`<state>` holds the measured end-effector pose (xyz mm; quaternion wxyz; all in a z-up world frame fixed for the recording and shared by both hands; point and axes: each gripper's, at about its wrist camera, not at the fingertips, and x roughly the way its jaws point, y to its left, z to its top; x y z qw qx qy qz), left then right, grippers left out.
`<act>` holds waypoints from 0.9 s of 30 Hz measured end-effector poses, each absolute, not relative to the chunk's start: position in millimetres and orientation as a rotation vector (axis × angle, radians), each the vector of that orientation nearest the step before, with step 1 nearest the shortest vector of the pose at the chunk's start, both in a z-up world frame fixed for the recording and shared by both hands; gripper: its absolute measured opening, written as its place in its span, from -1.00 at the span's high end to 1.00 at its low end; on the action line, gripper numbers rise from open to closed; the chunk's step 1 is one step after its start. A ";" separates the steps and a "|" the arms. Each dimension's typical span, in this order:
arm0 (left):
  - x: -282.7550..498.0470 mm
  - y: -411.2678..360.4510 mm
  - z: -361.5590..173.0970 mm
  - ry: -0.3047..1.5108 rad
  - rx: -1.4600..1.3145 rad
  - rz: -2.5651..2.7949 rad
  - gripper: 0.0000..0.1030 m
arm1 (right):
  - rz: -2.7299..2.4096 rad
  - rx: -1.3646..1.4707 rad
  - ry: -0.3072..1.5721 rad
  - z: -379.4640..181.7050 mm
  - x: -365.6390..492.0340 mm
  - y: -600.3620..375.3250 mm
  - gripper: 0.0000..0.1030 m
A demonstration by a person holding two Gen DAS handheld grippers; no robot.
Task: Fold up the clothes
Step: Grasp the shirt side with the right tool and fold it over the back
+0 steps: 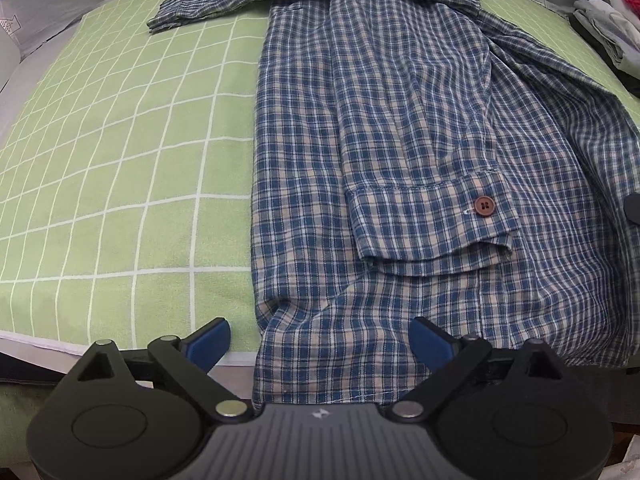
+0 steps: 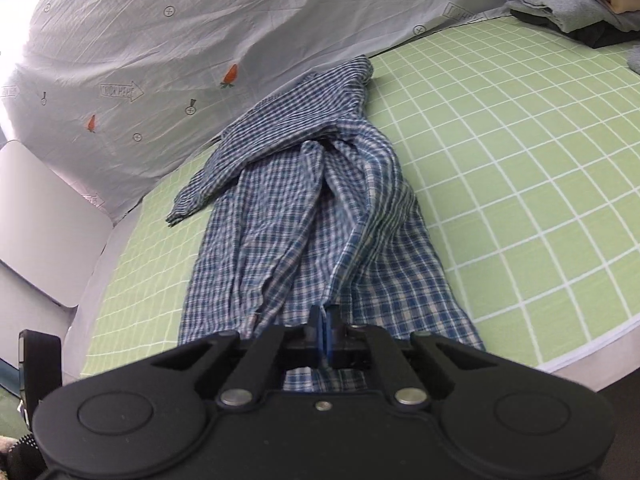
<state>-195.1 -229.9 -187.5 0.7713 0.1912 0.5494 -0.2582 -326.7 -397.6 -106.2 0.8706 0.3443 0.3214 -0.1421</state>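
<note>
Blue-and-cream checked shirt (image 1: 400, 140) laid lengthwise on green grid sheet (image 1: 120, 140), buttoned cuff (image 1: 432, 216) folded across. Left hand-held gripper (image 1: 320, 340) spread wide, empty, over hem. Right hand-held gripper (image 2: 323, 336) clamped on bunched shirt edge.

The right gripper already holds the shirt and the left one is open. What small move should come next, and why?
Probably close the left gripper on the shirt hem between its open fingers. The right gripper is shut on the hem, lifting it into ridges, while the cuff lies folded in. Both ends held, the hem could be folded up.
</note>
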 end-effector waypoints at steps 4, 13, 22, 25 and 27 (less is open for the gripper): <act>-198.0 -229.0 -187.5 1.180 0.418 -0.571 -0.88 | -0.225 0.719 0.676 -107.2 -305.8 -371.4 0.96; -202.3 -227.5 -190.7 1.160 0.420 -0.587 -0.99 | -0.282 0.816 0.808 -159.4 -290.2 -351.3 0.87; -196.3 -218.9 -184.0 1.170 0.374 -0.573 -0.99 | -0.315 0.823 0.739 -132.2 -305.4 -361.4 -0.32; -177.0 -218.2 -174.3 1.156 0.332 -0.516 -0.99 | -0.348 0.760 0.706 -115.7 -304.2 -372.9 -0.57; -164.1 -217.7 -167.8 1.147 0.303 -0.478 -0.99 | -0.377 0.700 0.686 -105.7 -300.2 -382.9 -0.71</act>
